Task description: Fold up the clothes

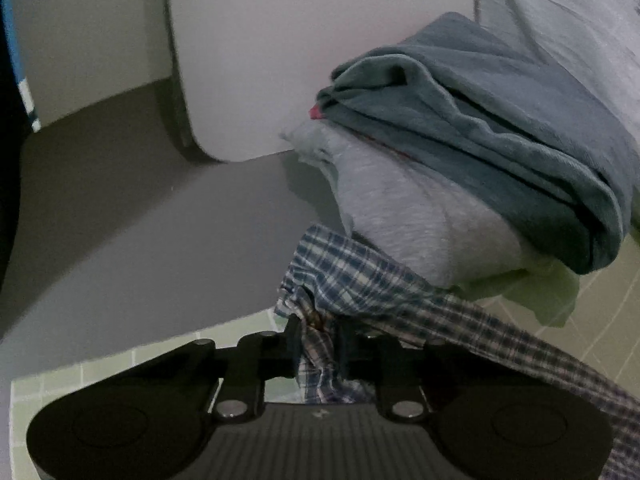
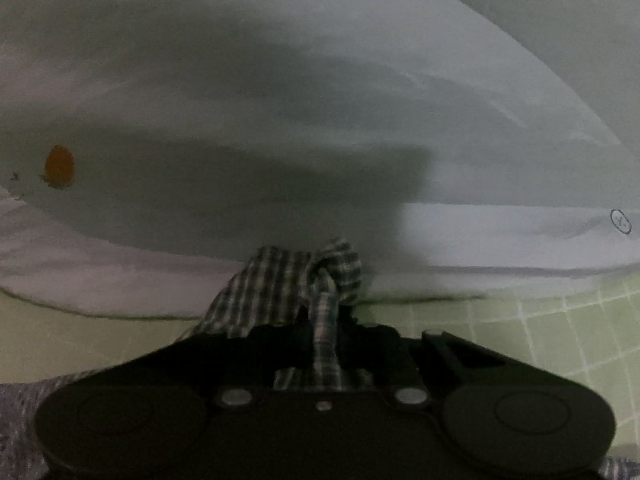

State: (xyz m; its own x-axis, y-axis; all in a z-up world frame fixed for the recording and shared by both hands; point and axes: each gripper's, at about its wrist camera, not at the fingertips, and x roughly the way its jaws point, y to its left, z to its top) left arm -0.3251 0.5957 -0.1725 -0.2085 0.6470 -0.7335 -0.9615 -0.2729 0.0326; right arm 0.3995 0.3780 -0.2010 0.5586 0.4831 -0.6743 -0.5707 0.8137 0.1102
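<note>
- My left gripper (image 1: pixel 316 340) pinches the plaid garment (image 1: pixel 360 280) tight, stretching it off to the right, ready for a fold.
- A clothes pile (image 1: pixel 460 168) crowds that side; the green gridded surface (image 1: pixel 600 320) lies below.
- My right gripper (image 2: pixel 328 320) clamps another bunch, probably the same garment, close against pale fabric (image 2: pixel 280 100).

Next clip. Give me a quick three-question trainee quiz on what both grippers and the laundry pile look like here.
1. True or false: the left gripper is shut on the plaid cloth.
2. What does the right gripper pinch? A) plaid cloth B) teal garment C) nothing
3. Fill in: on the pile, the teal garment lies on top of a ____ garment.

Key: 1 true; 2 A; 3 light grey.
</note>
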